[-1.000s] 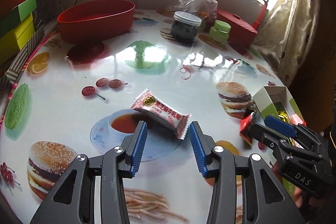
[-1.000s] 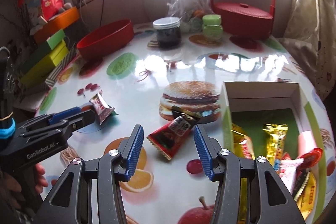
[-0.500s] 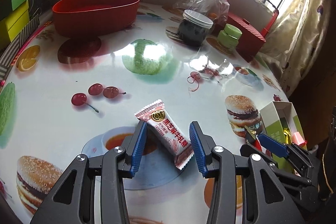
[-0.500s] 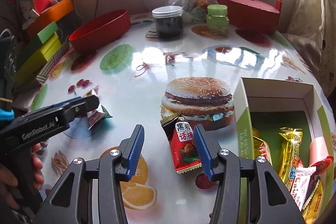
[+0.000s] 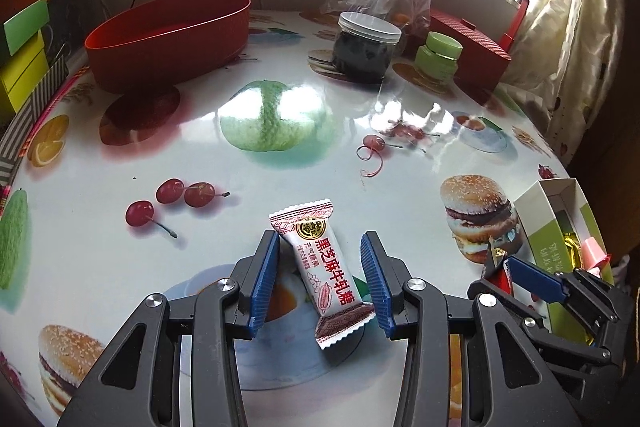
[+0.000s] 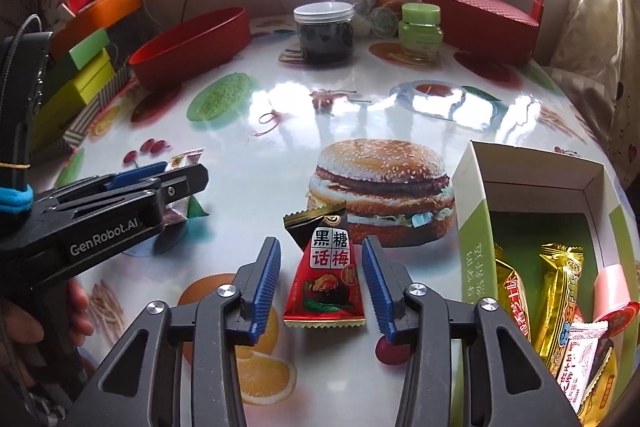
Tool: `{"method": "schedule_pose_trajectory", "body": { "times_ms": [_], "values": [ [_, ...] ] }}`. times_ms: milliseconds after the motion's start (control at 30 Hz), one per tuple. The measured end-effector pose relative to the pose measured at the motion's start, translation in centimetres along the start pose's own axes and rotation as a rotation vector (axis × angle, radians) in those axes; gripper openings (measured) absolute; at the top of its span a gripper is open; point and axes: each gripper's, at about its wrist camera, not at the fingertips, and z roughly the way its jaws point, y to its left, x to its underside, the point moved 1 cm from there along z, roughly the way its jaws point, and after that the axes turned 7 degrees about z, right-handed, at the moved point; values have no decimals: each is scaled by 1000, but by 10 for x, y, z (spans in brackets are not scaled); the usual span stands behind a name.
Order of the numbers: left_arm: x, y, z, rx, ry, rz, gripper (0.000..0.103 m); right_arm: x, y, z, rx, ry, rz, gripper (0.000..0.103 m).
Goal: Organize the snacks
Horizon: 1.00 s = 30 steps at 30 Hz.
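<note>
Left gripper (image 5: pixel 320 283) is straddling the white nougat packet (image 5: pixel 326 277) at lower centre of the left wrist frame, jaws moderately wide, pads not pressing on it; packet is lying diagonally on the table (image 5: pixel 280 163). Right gripper (image 6: pixel 322 285) is bracketing the red plum candy packet (image 6: pixel 325 277) at lower centre of the right wrist frame; its jaws have just been closing, packet between them, small gaps showing either side, so not gripping yet. Both look light, crinkly, air-puffed film: likely squashing and slipping if pinched on the glossy flats. Better taking them across the filled middle, not the crimped ends. Green box (image 6: pixel 476 247) is sitting at lower right, already holding snacks.
</note>
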Motion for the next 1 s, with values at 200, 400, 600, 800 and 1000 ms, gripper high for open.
{"method": "schedule_pose_trajectory", "body": {
  "times_ms": [200, 400, 600, 800, 1000],
  "values": [
    [0, -1, 0, -11, -4, 10, 43, 1, 1, -1, 21, -8, -18, 34],
    [2, -1, 0, -46, -14, 14, 32, 1, 1, -1, 36, -13, -24, 29],
    [3, 5, -1, -54, -15, 10, 22, 3, 2, -2, 34, -13, -34, 27],
    [7, 6, -4, -57, -15, 9, 22, 5, 2, -4, 18, -15, -29, 26],
    [12, 4, -10, -44, -9, 5, 22, 6, 3, -10, 1, -24, -17, 26]
  ]
}}
